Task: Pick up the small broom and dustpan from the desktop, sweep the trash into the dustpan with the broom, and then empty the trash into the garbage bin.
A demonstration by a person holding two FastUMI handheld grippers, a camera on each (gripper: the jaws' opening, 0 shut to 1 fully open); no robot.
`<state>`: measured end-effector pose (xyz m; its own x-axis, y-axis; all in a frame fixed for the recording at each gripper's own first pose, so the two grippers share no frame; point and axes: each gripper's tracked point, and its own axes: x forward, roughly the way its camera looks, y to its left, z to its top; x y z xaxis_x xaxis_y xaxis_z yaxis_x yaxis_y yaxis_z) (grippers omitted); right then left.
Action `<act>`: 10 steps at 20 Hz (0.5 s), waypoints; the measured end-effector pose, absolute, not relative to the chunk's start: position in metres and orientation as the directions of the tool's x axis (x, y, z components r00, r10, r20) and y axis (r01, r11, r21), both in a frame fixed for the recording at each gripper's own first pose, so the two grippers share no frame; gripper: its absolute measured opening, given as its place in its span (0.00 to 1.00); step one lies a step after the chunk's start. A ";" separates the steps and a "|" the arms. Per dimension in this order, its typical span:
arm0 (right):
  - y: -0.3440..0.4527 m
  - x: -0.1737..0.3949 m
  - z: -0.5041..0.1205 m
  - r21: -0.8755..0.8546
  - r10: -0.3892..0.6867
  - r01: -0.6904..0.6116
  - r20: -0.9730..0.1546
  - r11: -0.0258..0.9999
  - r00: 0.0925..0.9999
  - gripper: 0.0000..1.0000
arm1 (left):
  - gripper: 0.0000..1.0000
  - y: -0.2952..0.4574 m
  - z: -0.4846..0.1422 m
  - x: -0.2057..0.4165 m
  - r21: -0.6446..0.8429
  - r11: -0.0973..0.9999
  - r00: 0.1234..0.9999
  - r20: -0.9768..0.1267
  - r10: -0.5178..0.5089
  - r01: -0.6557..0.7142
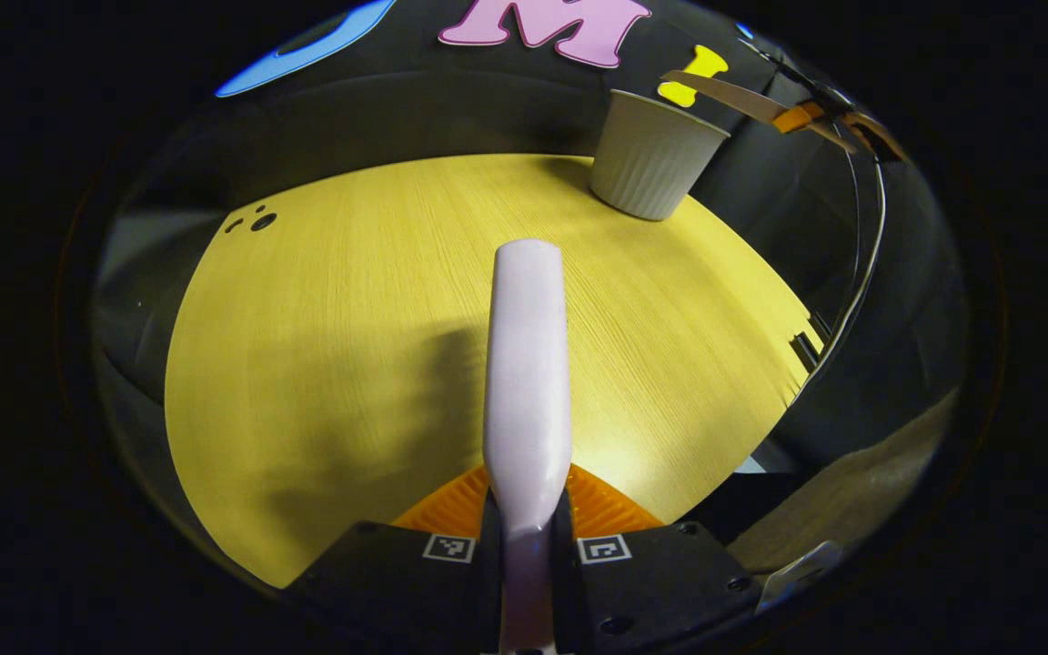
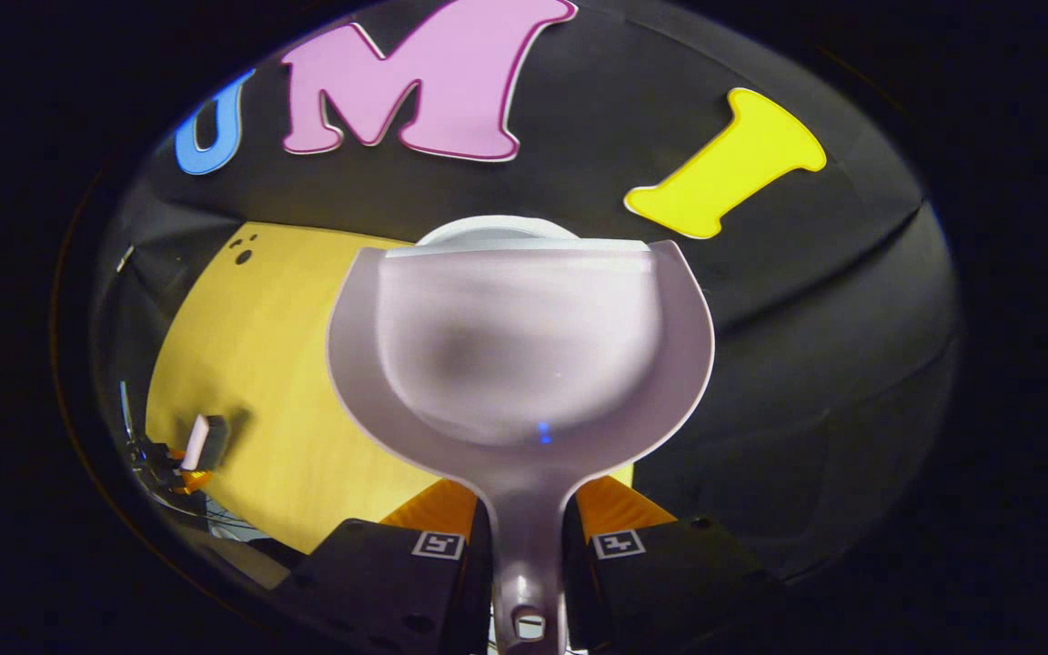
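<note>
My left gripper (image 1: 529, 498) is shut on a pale lilac broom (image 1: 529, 364), which points straight ahead over the yellow tabletop (image 1: 324, 346). The white ribbed garbage bin (image 1: 651, 159) stands at the table's far right corner. My right gripper (image 2: 524, 502) is shut on the handle of the pale dustpan (image 2: 519, 355), held up with its mouth toward the bin rim (image 2: 497, 227) just behind it. The pan's inside looks bare and blurred. In the right gripper view the left gripper (image 2: 189, 455) with the broom shows small at the far left.
A few small dark spots (image 1: 256, 221) mark the table's far left corner. The table's right edge (image 1: 792, 364) drops off beside a cable (image 1: 861, 273). The black cloth wall rises right behind the bin.
</note>
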<state>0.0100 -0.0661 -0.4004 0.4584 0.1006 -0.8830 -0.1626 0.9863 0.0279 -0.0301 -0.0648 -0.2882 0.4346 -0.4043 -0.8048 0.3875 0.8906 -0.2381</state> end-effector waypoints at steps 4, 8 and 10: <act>-0.005 -0.045 -0.414 0.100 0.203 -0.244 -0.871 0.965 0.446 0.36 | 0.27 -0.057 -0.285 -0.018 -0.193 0.904 0.454 -0.813 -0.365 0.381; 0.053 -0.094 -0.458 0.133 0.253 -0.304 -0.881 0.943 0.400 0.36 | 0.27 -0.052 -0.286 -0.004 -0.163 0.917 0.472 -0.817 -0.332 0.363; 0.084 -0.118 -0.484 0.158 0.270 -0.313 -0.895 0.936 0.356 0.36 | 0.27 -0.048 -0.294 0.007 -0.148 0.923 0.474 -0.822 -0.314 0.355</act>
